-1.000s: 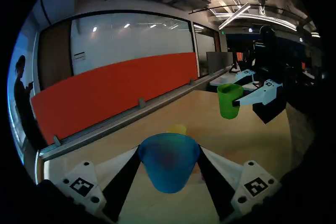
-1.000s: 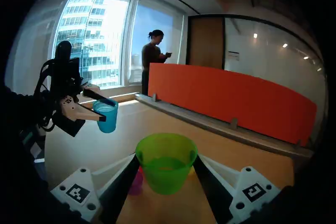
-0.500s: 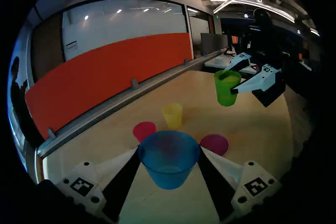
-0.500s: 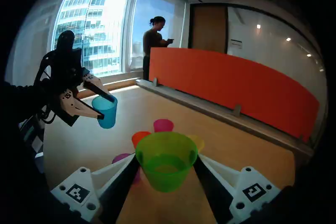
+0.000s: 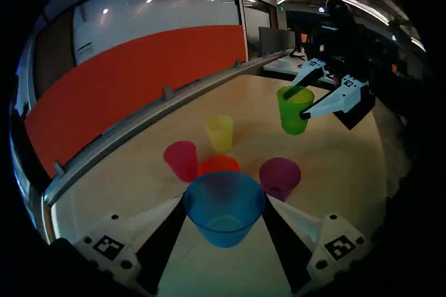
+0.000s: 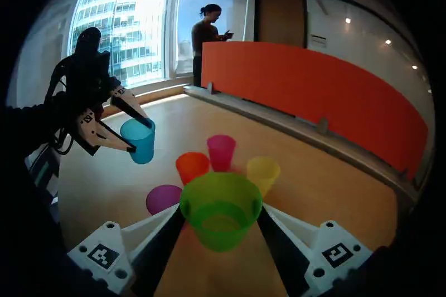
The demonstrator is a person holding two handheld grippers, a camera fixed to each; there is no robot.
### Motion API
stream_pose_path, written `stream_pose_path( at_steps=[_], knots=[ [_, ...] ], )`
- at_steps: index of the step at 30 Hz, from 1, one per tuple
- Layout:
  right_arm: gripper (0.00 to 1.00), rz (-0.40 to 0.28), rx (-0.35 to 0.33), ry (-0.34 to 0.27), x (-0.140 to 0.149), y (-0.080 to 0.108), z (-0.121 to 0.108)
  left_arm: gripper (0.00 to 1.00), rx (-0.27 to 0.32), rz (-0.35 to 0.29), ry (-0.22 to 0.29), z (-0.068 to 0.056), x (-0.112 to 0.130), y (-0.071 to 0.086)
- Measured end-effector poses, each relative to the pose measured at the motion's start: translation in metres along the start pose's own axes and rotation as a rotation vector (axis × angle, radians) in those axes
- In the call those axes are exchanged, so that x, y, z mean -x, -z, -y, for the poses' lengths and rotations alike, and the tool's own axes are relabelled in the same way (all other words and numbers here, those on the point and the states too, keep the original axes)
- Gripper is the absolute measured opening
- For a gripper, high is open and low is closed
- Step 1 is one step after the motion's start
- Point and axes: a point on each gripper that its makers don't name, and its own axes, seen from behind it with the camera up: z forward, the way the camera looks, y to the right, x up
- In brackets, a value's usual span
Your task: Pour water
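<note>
The blue cup (image 5: 224, 210) sits upright between the fingers of the left gripper (image 5: 224, 203), one finger pressed on each side of its wall just under the rim, so the fingers are set narrow around it. In the right gripper view the same cup hangs in the air at the left, clear of the worktop (image 5: 345, 157). The green cup (image 6: 221, 210) is held the same way by the right gripper (image 6: 221, 208), upright, its fingers clamped against both sides. A paler band shows low inside the green cup, but whether that is water I cannot tell. In the left gripper view the green cup is off to the right and farther away, lifted above the worktop. Between the two held cups, four more stand close together on the worktop: an orange cup (image 5: 219, 164) nearest the blue one, a pink cup (image 5: 182, 160) just beside it to the left, a purple cup (image 5: 279, 176) to the right and a yellow cup (image 5: 219, 132) behind. All four are upright with their mouths up. The worktop is pale wood. Along its far edge runs a rail with a long orange panel (image 5: 128, 74) above it. In the right gripper view a person (image 6: 205, 35) stands at the end of that panel beside a bright window (image 6: 120, 29).
</note>
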Motion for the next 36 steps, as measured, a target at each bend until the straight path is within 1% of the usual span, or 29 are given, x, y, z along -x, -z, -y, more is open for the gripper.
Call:
stream_pose_path(
  at_steps=[6, 14, 27, 31, 36],
  knots=[
    [0.91, 0.043, -0.015, -0.004, 0.013, -0.007, 0.003, 0.89, 0.02, 0.038, -0.007, -0.006, 0.011, -0.009],
    [0.91, 0.097, -0.036, -0.003, 0.032, -0.015, 0.008, 0.89, 0.042, 0.069, 0.007, -0.009, 0.023, -0.018],
    [0.91, 0.156, -0.057, -0.007, 0.052, -0.025, 0.011, 0.89, 0.083, 0.127, 0.008, -0.018, 0.044, -0.033],
    [0.91, 0.17, -0.059, 0.0, 0.057, -0.027, 0.011, 0.89, 0.088, 0.138, 0.008, -0.019, 0.05, -0.038],
    [0.91, 0.178, -0.064, -0.01, 0.06, -0.03, 0.012, 0.89, 0.097, 0.144, 0.013, -0.02, 0.056, -0.043]
  ],
)
